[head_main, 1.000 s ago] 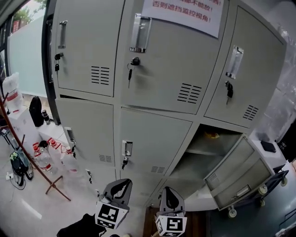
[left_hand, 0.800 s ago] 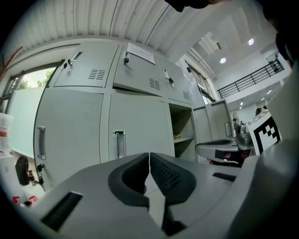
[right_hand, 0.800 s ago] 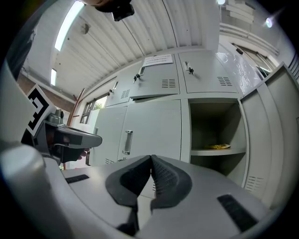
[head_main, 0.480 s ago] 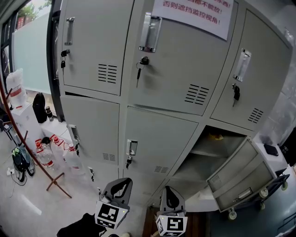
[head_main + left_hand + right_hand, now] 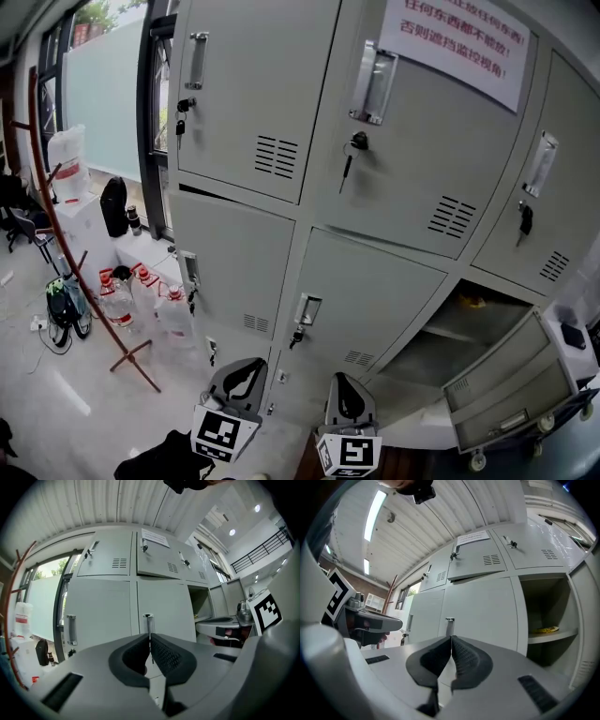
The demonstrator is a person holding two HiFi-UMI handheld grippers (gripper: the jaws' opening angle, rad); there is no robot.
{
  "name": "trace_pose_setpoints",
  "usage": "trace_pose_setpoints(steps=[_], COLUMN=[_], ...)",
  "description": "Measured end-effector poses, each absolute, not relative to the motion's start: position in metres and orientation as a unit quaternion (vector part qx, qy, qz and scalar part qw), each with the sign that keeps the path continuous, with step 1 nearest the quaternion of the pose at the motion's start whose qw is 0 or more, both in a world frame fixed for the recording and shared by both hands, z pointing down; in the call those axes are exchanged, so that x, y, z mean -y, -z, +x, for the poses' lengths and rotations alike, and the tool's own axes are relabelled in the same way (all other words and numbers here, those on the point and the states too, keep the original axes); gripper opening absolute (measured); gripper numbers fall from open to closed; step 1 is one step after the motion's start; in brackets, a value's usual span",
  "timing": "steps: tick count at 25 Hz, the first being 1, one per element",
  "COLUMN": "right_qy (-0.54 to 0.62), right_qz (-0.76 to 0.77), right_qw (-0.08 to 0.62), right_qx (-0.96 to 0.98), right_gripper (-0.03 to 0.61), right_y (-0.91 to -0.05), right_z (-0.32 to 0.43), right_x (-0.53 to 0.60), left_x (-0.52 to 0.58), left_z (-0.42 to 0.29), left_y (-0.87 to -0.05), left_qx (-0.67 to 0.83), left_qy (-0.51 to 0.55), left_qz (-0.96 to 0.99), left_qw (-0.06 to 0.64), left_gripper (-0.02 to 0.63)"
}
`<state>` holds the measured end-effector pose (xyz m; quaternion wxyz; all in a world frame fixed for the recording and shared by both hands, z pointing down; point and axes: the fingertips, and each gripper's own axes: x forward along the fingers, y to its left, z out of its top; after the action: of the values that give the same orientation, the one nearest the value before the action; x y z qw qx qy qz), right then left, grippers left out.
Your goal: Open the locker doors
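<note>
Grey locker bank (image 5: 394, 216), one door (image 5: 511, 394) swung open at 4 o'clock; left gripper (image 5: 247, 368) and right gripper (image 5: 345, 384) at 6 o'clock, fingers pressed together, empty.

— We are losing the top of the paper notice (image 5: 457, 42) past the upper edge.
— And we are failing to identify that small yellow thing (image 5: 547, 630) on the open locker (image 5: 543, 602) shelf (image 5: 560, 636).
</note>
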<state>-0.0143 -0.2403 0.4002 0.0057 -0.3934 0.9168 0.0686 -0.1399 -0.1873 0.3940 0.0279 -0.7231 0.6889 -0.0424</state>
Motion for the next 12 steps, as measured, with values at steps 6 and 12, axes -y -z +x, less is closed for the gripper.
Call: trace_pose_setpoints(steps=[6, 12], right_qy=[-0.072, -0.073], right_qz=[-0.363, -0.336], right_qw=[0.006, 0.005], right_qx=[-0.929, -0.939], right_gripper=[0.022, 0.059], right_y=[-0.393, -0.392], right_z=[-0.058, -0.093], right_x=[0.249, 0.262], left_x=[0.178, 0.179], left_z=[-0.175, -0.202], left_y=[-0.394, -0.397], left_qx=[-0.717, -0.737], left_qy=[0.045, 0.045], left_qz=[-0.695, -0.674], left_qw=[0.023, 0.017], left_gripper=[0.026, 0.026])
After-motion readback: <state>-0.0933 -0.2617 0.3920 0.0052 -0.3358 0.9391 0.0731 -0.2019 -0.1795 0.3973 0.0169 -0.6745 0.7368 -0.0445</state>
